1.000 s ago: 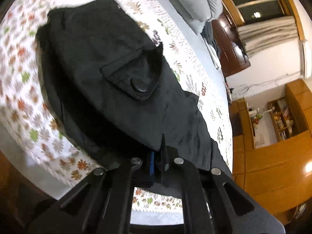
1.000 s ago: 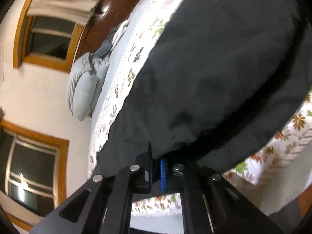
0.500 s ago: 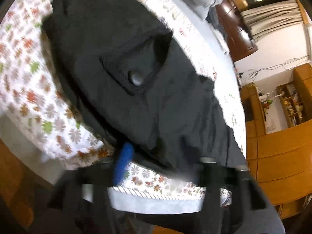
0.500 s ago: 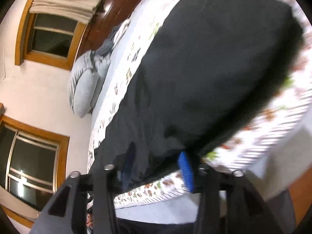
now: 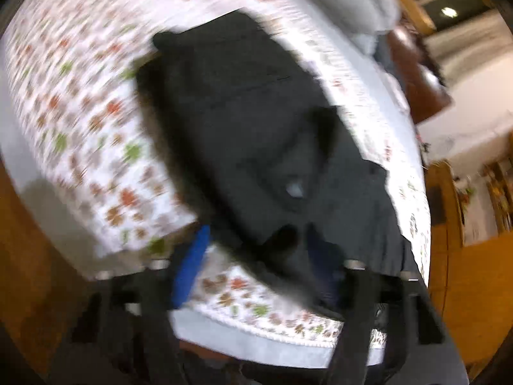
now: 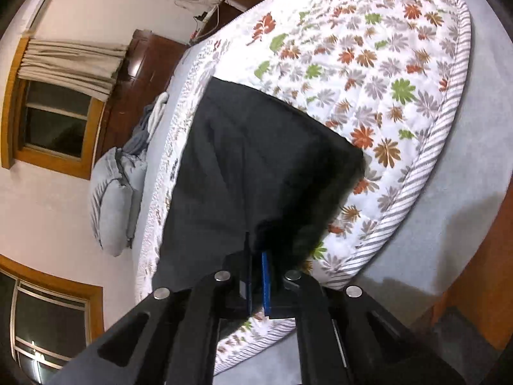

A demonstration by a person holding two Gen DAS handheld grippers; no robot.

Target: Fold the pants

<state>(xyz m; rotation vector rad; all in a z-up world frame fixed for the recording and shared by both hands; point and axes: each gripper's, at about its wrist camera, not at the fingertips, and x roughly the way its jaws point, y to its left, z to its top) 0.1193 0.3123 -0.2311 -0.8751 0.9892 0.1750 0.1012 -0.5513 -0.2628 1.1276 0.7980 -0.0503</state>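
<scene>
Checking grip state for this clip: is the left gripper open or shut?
Open: the left gripper has blue fingers spread wide, with black pants lying between them on the quilt.

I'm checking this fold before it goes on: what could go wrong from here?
1. The right gripper is shut on a thin corner of the black pants; a tug might pull it free.
2. The left gripper is open around the pants' edge near the flowered quilt; closing could catch bedding too.
3. The left view is blurred, so its aim is uncertain.
</scene>
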